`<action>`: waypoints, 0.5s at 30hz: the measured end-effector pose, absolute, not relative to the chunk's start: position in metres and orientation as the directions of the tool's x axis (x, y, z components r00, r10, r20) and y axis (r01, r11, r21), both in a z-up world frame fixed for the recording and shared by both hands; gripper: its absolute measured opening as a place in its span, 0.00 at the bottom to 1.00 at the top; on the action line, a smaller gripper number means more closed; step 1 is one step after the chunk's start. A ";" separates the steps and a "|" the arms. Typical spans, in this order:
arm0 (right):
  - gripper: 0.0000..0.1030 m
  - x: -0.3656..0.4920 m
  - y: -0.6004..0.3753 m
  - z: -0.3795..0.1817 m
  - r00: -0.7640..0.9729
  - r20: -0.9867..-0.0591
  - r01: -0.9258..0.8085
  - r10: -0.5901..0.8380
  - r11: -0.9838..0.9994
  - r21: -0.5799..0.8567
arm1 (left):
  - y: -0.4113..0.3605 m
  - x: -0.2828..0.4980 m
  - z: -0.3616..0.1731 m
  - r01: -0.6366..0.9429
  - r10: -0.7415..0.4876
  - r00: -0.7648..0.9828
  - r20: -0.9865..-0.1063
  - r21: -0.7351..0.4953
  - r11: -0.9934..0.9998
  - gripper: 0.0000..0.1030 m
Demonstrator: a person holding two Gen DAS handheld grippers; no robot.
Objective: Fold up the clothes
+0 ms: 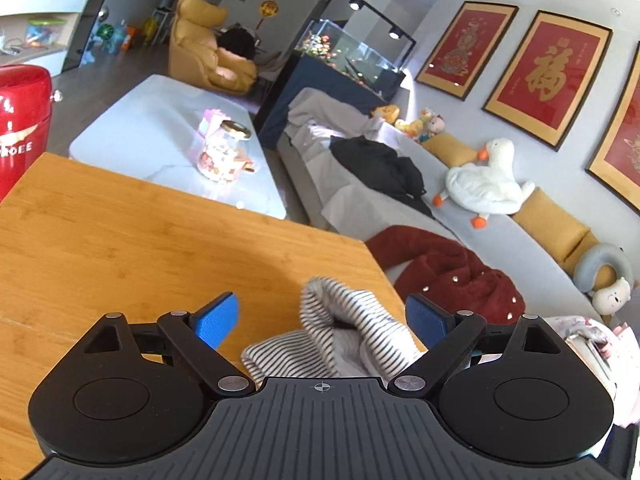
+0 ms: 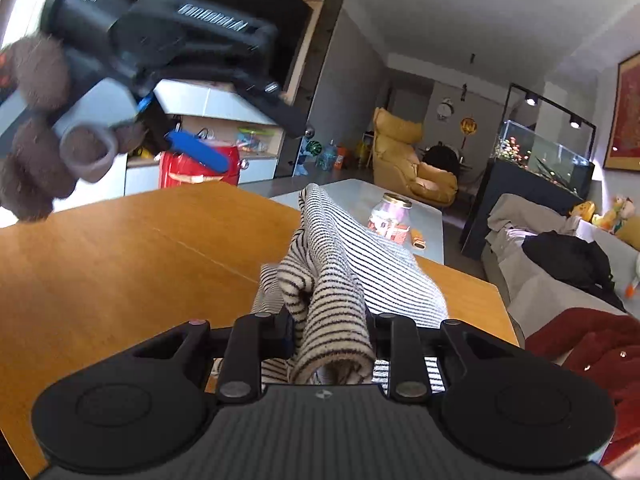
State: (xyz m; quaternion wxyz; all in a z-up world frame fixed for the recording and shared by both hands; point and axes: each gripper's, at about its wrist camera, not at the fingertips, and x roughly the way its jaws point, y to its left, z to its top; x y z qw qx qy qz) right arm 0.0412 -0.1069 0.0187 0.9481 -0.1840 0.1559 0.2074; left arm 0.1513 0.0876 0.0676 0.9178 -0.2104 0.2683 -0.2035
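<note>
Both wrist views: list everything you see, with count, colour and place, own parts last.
striped garment: one, white-black, on wooden table, bunched
wooden table: one, orange-brown, foreground
glass jar: one, clear, on white table
white table: one, beyond wooden table
red coat: one, on grey sofa
goose plush: one, white, on sofa
grey sofa: one, right
left gripper: open, above garment
right gripper: shut on striped garment
</note>
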 end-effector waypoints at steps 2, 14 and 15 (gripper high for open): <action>0.26 0.034 -0.094 0.010 0.875 -0.369 -0.446 0.313 0.817 -0.366 | 0.076 0.156 0.071 0.306 -0.519 0.761 -0.389 -0.490 0.816 0.91; 0.68 0.027 -0.118 0.037 0.788 -0.428 -0.582 0.443 0.762 -0.284 | 0.037 0.180 0.004 0.350 -0.543 0.660 -0.519 -0.427 0.834 0.90; 0.77 0.030 -0.129 0.047 0.777 -0.426 -0.589 0.463 0.773 -0.235 | 0.038 0.177 0.002 0.357 -0.534 0.664 -0.523 -0.404 0.842 0.91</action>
